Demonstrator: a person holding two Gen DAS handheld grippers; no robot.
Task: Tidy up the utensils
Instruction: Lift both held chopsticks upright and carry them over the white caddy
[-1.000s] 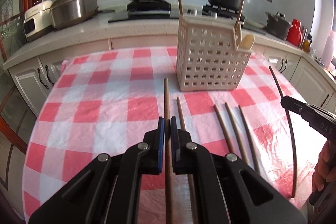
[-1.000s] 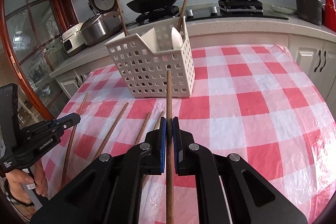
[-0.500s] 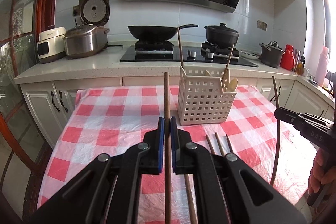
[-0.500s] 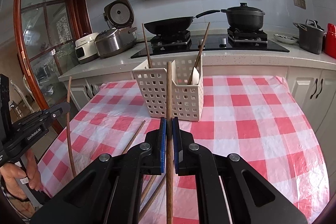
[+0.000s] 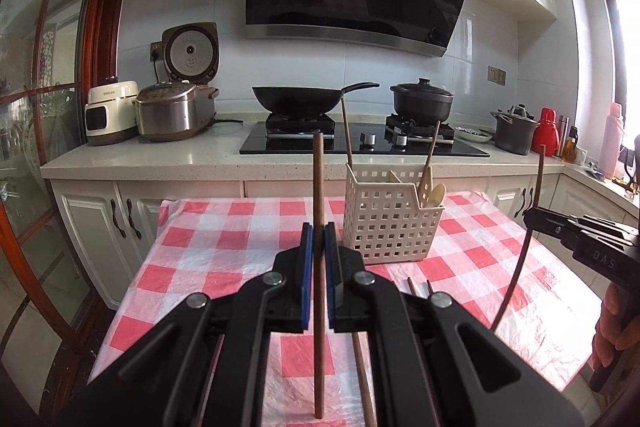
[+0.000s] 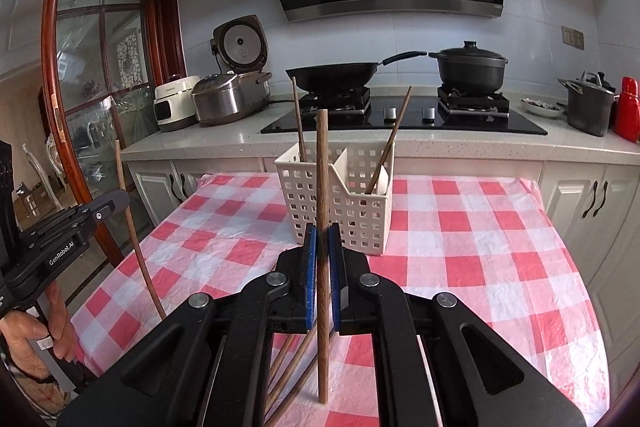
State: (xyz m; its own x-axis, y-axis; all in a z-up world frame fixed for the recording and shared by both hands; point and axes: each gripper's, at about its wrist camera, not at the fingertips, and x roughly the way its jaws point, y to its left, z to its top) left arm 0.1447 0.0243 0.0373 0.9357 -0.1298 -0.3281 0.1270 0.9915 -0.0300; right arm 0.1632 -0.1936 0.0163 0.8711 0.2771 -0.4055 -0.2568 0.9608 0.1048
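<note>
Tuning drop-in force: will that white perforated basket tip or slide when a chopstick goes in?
Probably slides rather than tips: the white basket looks like thin, light plastic, on a glossy checked cloth. Its base is wide and flat. The utensils leaning inside add little weight. The chopstick in the right gripper looks stiff, so a rim strike would shove it.

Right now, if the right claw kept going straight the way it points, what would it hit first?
Most likely the white basket, which sits dead ahead of the right claw and the chopstick it grips; depth is hard to judge.
</note>
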